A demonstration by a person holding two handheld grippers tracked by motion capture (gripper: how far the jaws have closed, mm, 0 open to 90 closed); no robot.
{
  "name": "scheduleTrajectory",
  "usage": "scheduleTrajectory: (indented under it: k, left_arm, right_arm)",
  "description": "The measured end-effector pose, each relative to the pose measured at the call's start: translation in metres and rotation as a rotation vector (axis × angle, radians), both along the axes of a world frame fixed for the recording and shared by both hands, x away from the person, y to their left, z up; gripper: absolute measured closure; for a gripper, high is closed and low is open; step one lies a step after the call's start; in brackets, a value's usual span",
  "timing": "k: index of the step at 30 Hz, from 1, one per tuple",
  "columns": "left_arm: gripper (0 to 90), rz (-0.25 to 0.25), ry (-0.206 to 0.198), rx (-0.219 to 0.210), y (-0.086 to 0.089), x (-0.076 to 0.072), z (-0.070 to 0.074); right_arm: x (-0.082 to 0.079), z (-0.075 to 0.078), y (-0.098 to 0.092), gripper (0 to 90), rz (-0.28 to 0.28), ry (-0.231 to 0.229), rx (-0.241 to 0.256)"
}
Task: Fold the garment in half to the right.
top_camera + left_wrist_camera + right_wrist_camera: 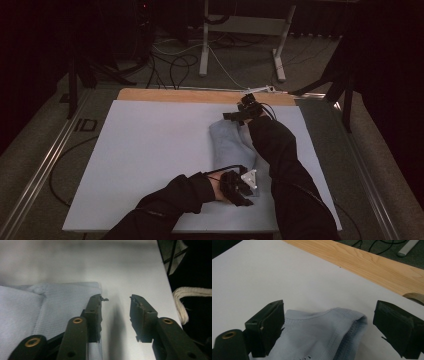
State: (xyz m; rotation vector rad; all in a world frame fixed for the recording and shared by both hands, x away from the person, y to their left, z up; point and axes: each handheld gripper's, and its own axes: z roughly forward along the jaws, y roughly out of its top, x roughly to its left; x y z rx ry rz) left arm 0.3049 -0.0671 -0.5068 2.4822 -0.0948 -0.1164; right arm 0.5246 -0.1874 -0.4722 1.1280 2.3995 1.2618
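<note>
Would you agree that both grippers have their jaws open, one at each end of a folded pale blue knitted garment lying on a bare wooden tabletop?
Not quite: the folded pale blue knitted garment lies on a white board that covers the table, with wood showing just as a strip along the far edge, as the high view shows. The rest holds: the left gripper and right gripper both stand open at its ends.

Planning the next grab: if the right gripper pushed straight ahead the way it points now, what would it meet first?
Likely the folded end of the light blue garment, lying between the open right gripper jaws. Past it comes bare white board, then the wooden strip. Depth is uncertain.
</note>
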Motion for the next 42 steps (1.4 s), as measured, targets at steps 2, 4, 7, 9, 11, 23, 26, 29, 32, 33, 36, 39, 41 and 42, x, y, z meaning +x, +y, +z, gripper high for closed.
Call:
scheduleTrajectory:
  k: [2,4,7,9,11,23,26,29,32,33,36,39,41,42]
  left_arm:
    - [61.6,0.002,0.004,-0.008,0.002,0.001,0.003]
    - [59.3,0.003,0.013,-0.022,0.004,0.002,0.006]
    - [57.4,0.010,0.013,-0.043,0.010,0.002,0.010]
    - [53.9,0.015,0.011,-0.051,0.013,0.002,0.011]
    - [51.7,0.027,0.010,-0.061,0.018,0.003,0.013]
    - [48.4,0.082,0.036,-0.120,0.059,0.009,0.023]
    - [47.6,0.108,0.043,-0.125,0.071,0.011,0.026]
    - [47.3,0.126,0.046,-0.122,0.082,0.011,0.029]
    - [44.7,0.147,0.053,-0.134,0.095,0.012,0.033]
    - [43.3,0.155,0.055,-0.138,0.101,0.012,0.034]
    - [41.1,0.200,0.063,-0.160,0.119,0.012,0.035]
    - [39.0,0.237,0.063,-0.177,0.136,0.011,0.033]
    - [35.7,0.253,0.078,-0.193,0.146,0.009,0.032]
    - [32.9,0.240,0.089,-0.201,0.151,0.008,0.031]
  right_arm:
    - [0.000,0.000,0.000,10.0,0.003,0.001,-0.007]
    - [-0.001,0.001,0.000,10.6,0.006,-0.007,-0.012]
    - [-0.001,0.001,-0.001,10.7,0.013,-0.009,-0.015]
    - [-0.002,0.001,-0.001,10.7,0.029,-0.018,-0.034]
    - [-0.003,0.001,-0.002,10.7,0.039,-0.020,-0.035]
    - [-0.009,0.004,-0.003,10.7,0.081,-0.031,-0.053]
    - [-0.012,0.004,-0.003,10.7,0.082,-0.027,-0.056]
    - [-0.014,0.005,-0.002,10.7,0.078,-0.023,-0.068]
    - [-0.017,0.007,-0.002,10.6,0.070,-0.017,-0.046]
    - [-0.017,0.007,-0.002,10.5,0.069,-0.013,-0.039]
    - [-0.019,0.008,-0.004,10.6,0.068,-0.022,-0.040]
    - [-0.023,0.007,-0.007,12.3,0.062,-0.015,-0.024]
    - [-0.026,0.006,-0.009,12.6,0.062,-0.022,-0.021]
    - [-0.028,0.006,-0.010,12.5,0.066,-0.020,-0.019]
